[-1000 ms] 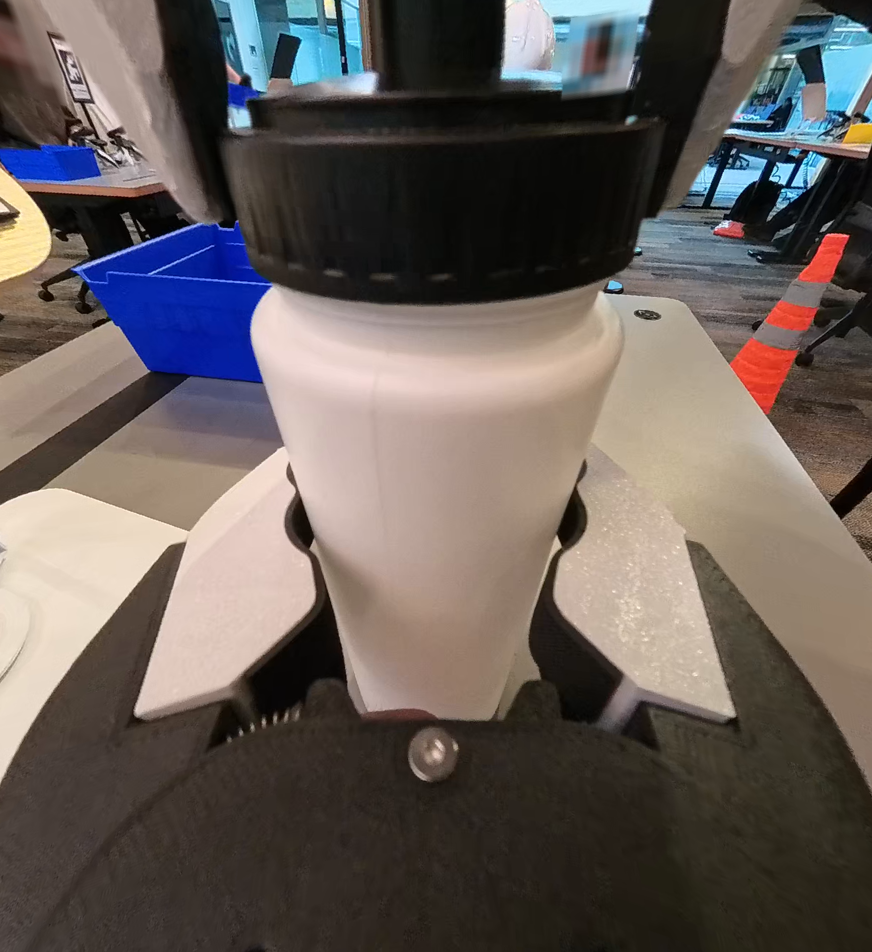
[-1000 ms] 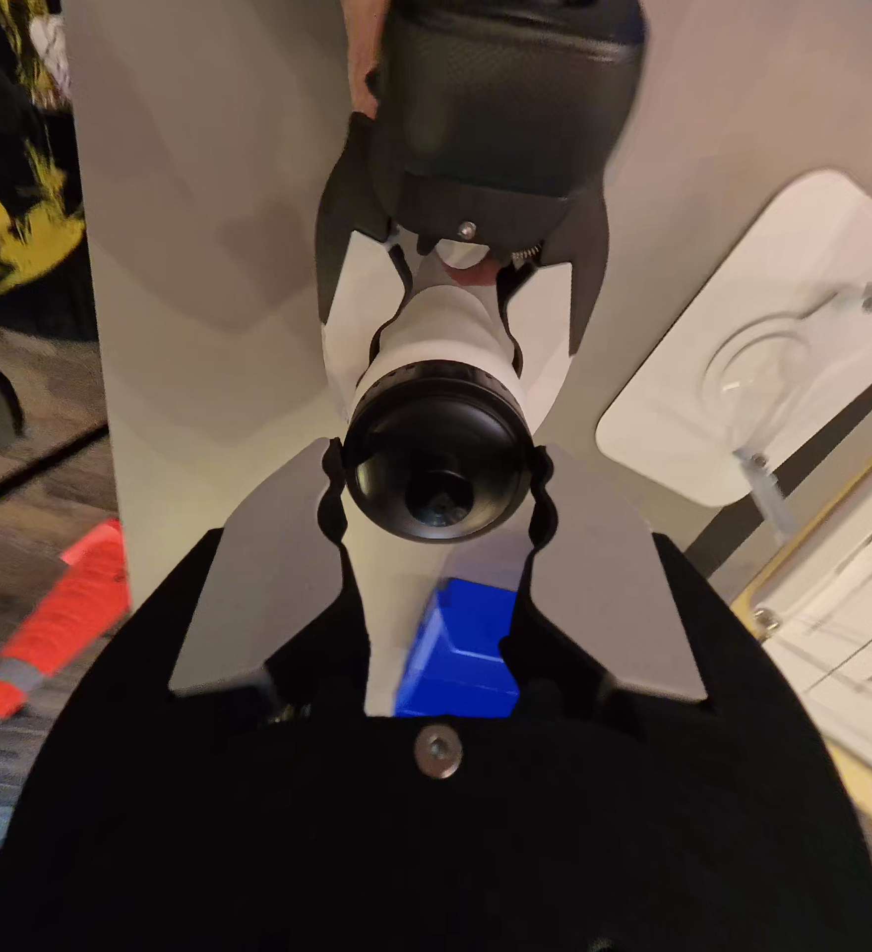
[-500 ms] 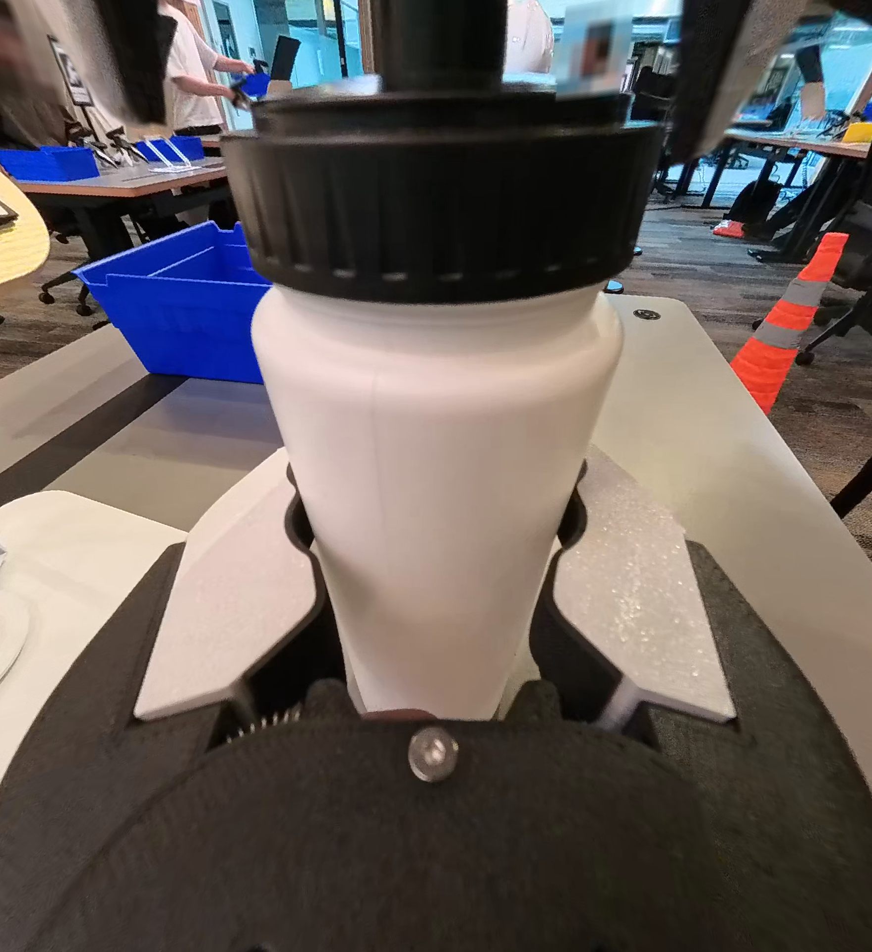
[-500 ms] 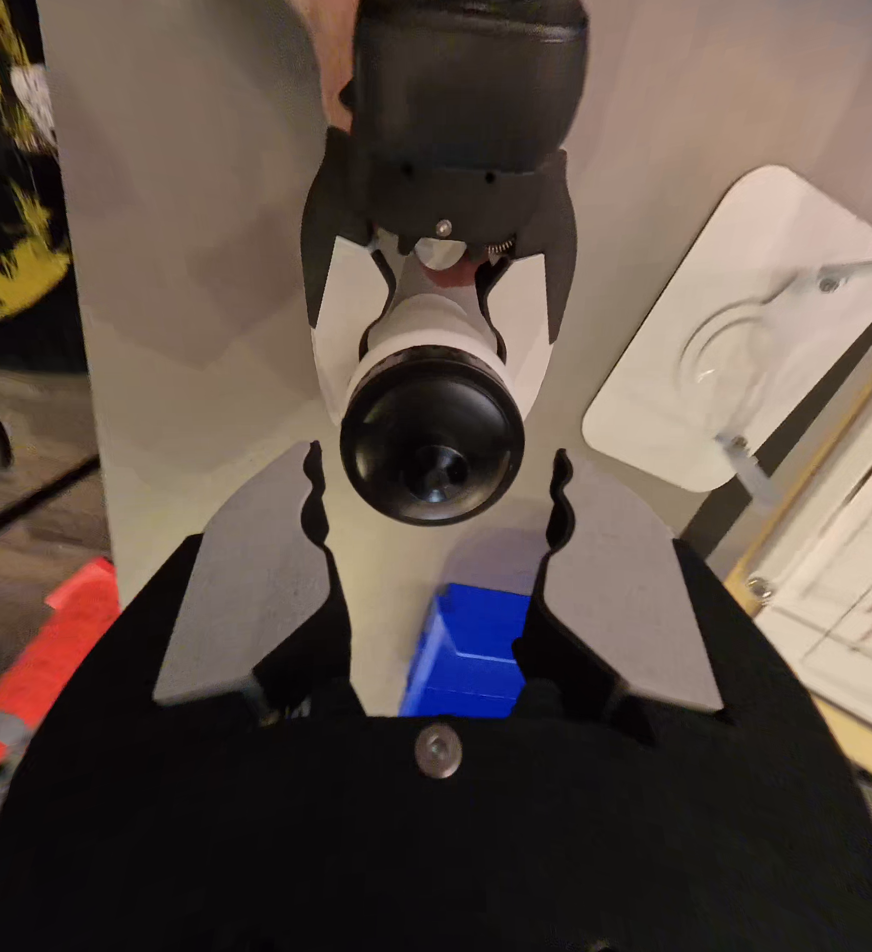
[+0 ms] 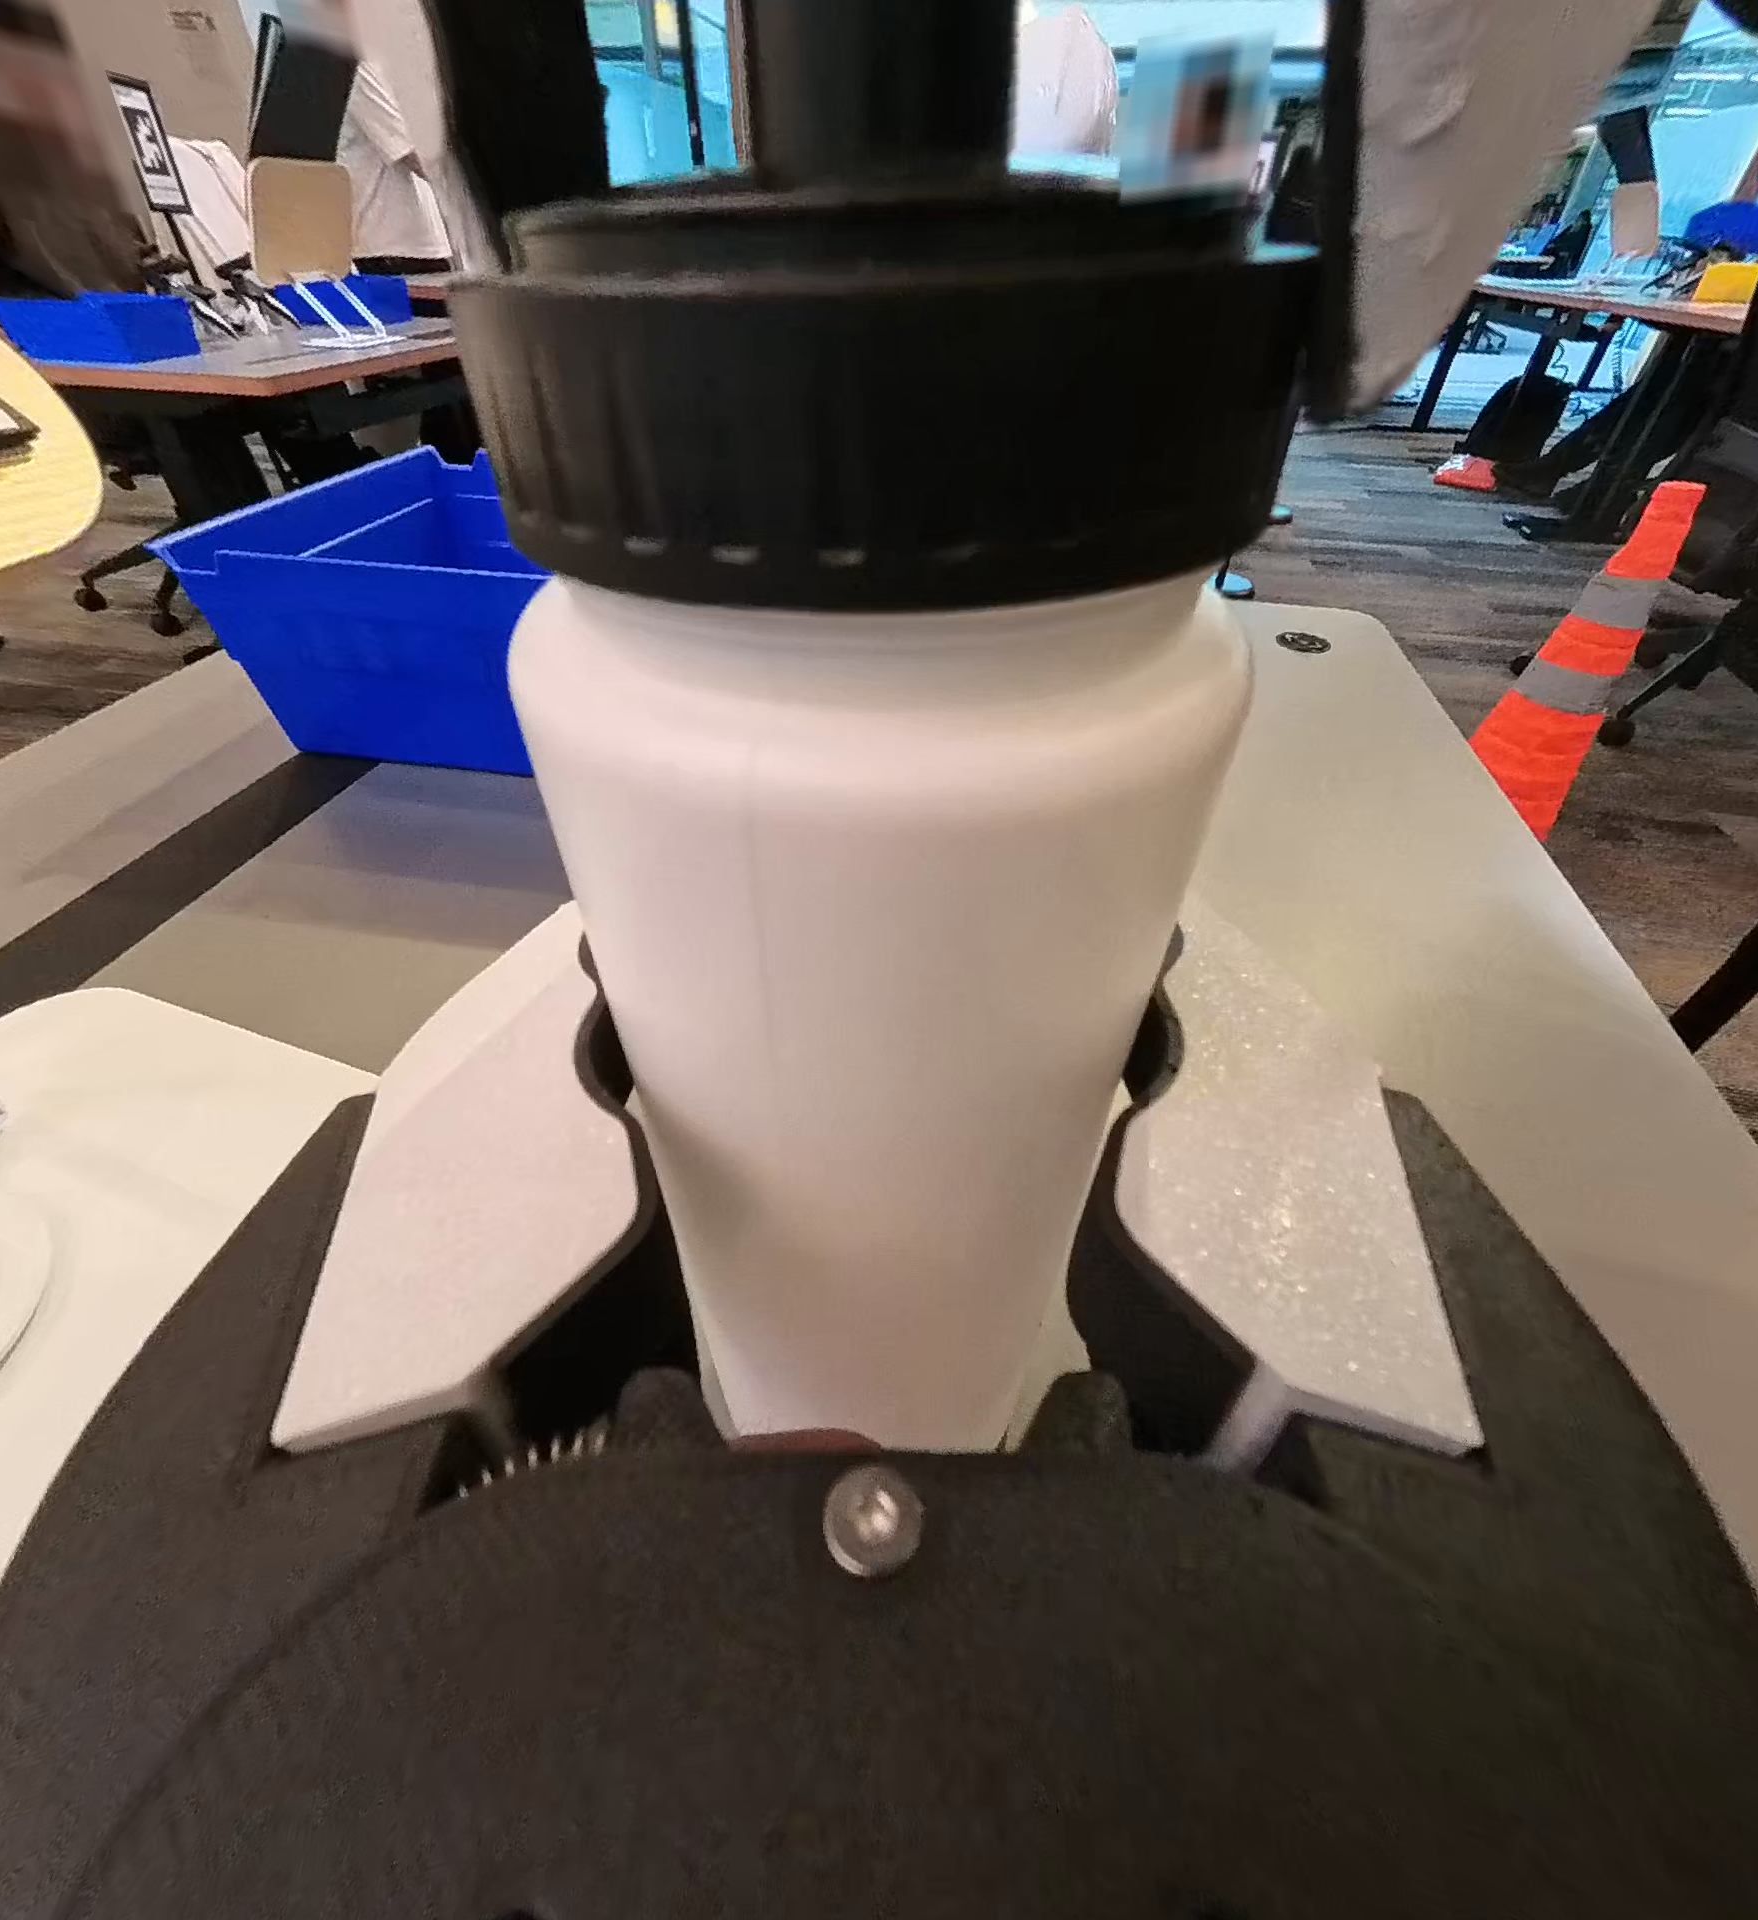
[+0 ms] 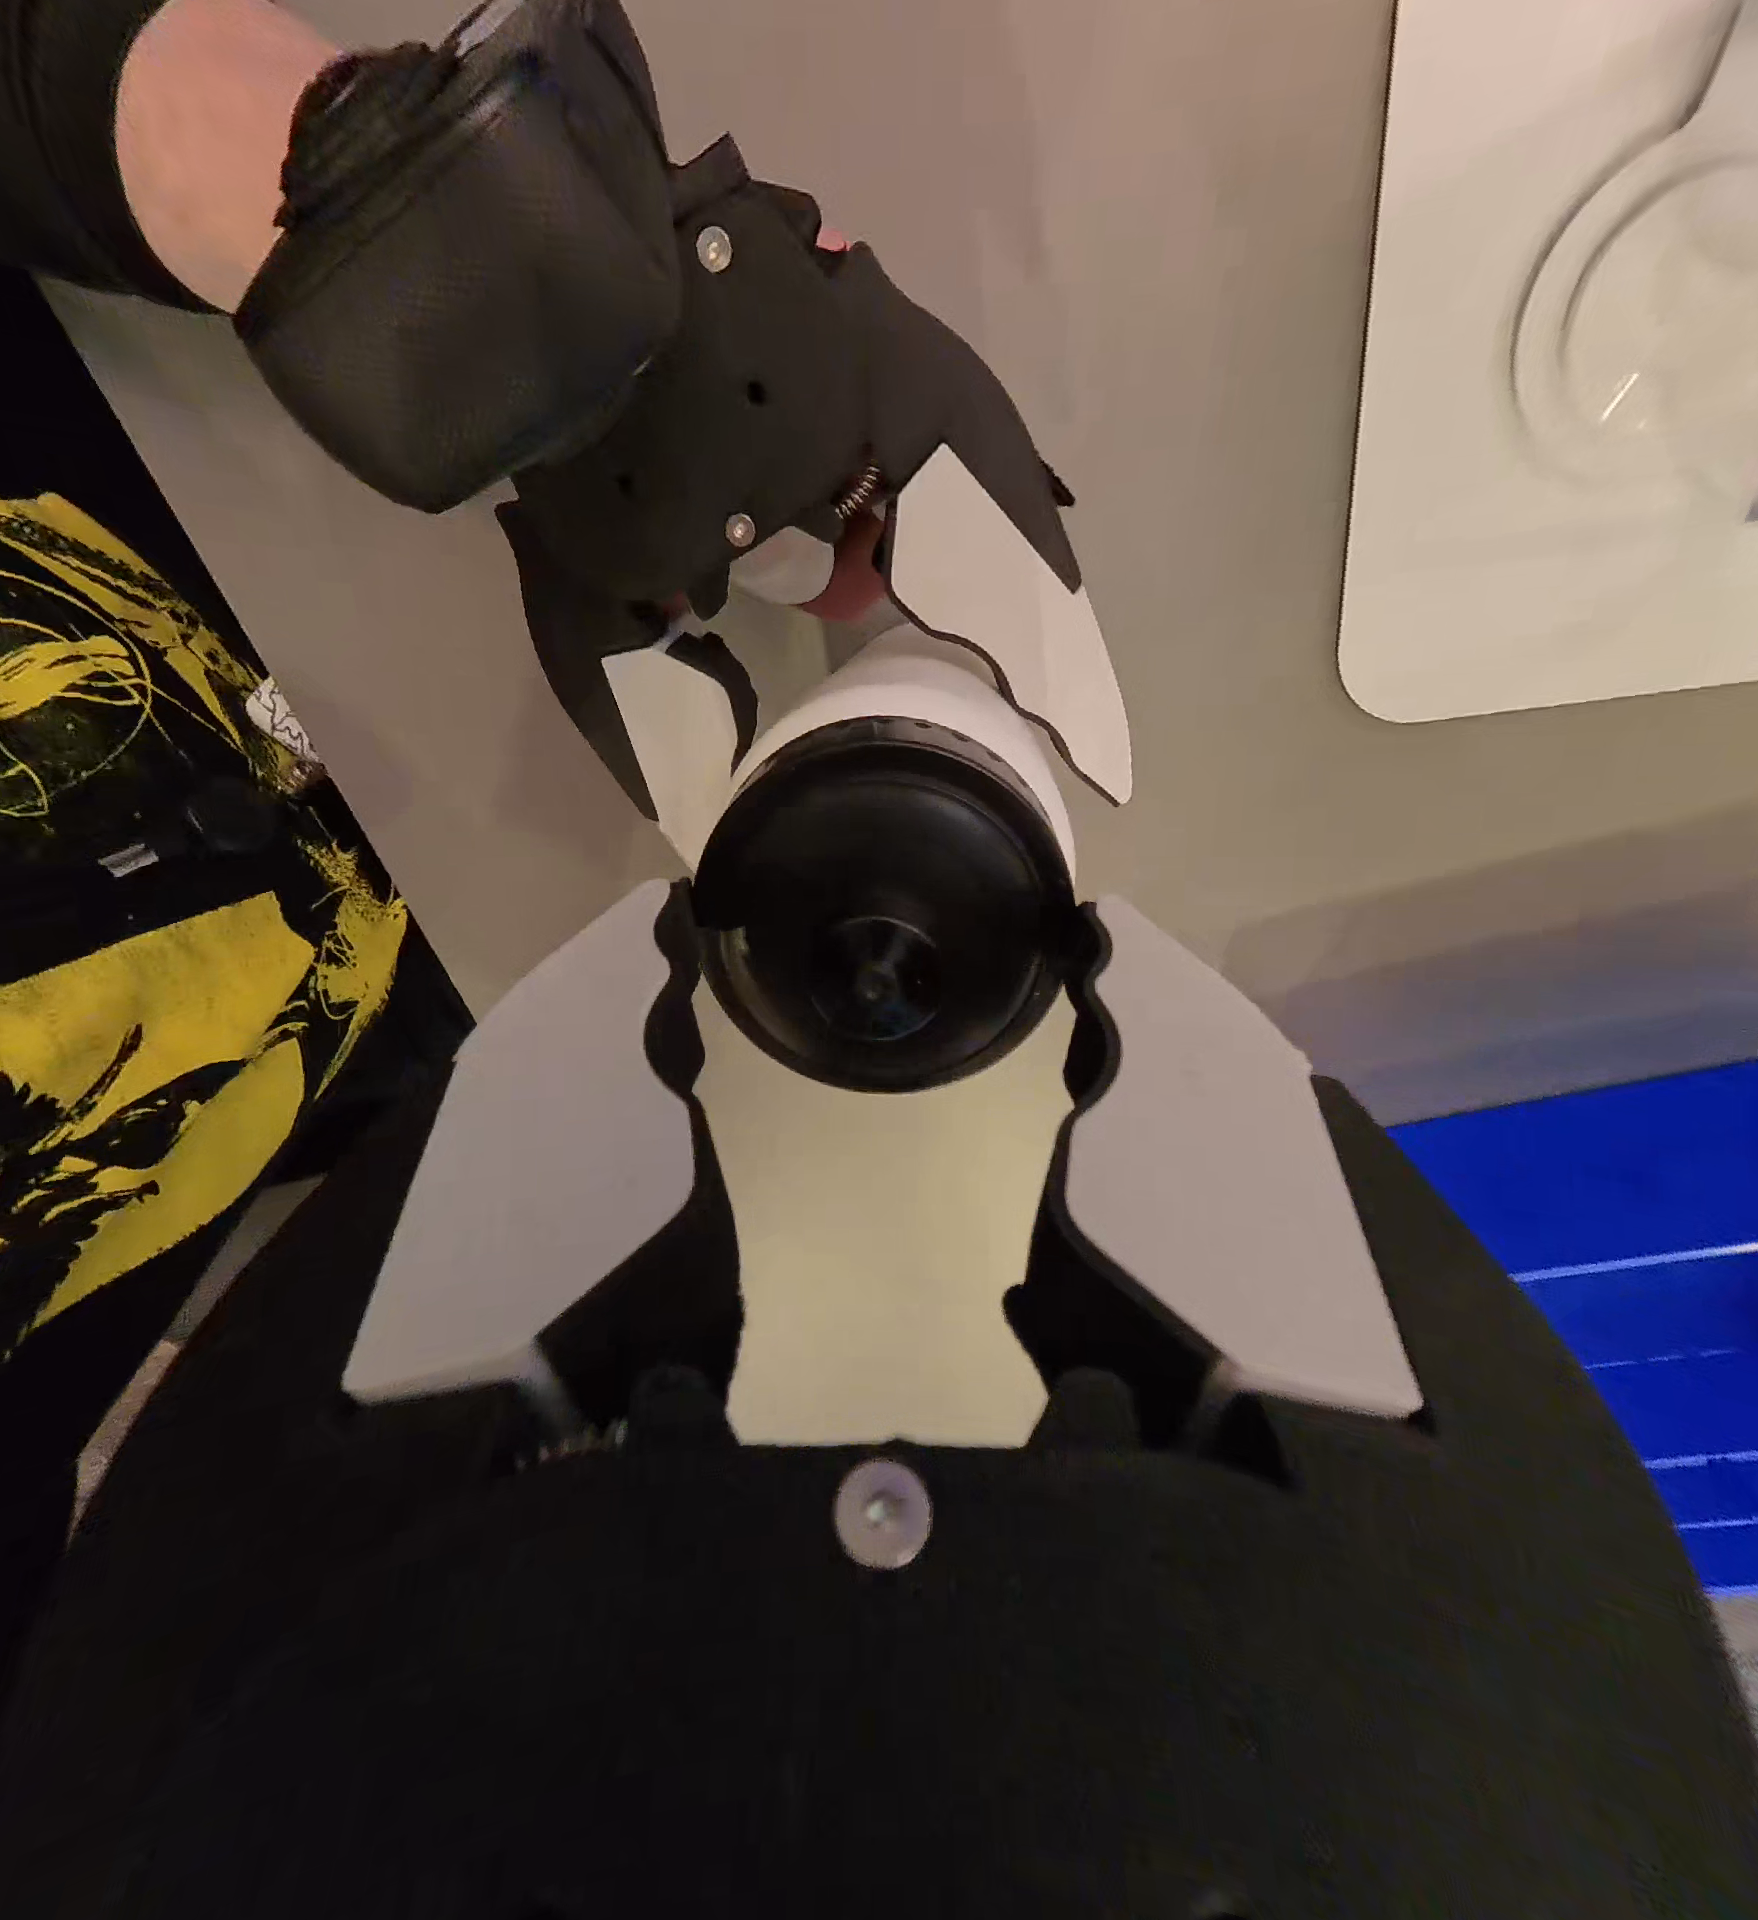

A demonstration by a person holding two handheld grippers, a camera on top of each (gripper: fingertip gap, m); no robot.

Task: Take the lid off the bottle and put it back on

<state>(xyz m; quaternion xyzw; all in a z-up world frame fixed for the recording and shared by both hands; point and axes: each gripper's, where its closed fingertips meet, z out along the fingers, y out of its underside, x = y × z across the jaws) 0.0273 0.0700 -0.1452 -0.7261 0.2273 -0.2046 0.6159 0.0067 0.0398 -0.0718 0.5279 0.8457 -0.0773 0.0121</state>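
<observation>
A white bottle with a black ribbed lid stands upright in my left gripper, which is shut on its lower body. My right gripper comes down from above, and its two fingertips press on opposite sides of the lid. In the left wrist view the right gripper straddles the lid and is blurred. In the right wrist view the left gripper holds the bottle from the upper left, with a person's hand behind it. The lid sits on the bottle's neck.
A blue bin stands at the back left of the grey table. A white board with a clear stand lies to the left of the bottle. An orange cone stands on the floor to the right. A person's black-and-yellow shirt is close by.
My right gripper let go of the lid and opened, turned about the bottle's axis, and has shut on the lid again. The left gripper kept the bottle still.
</observation>
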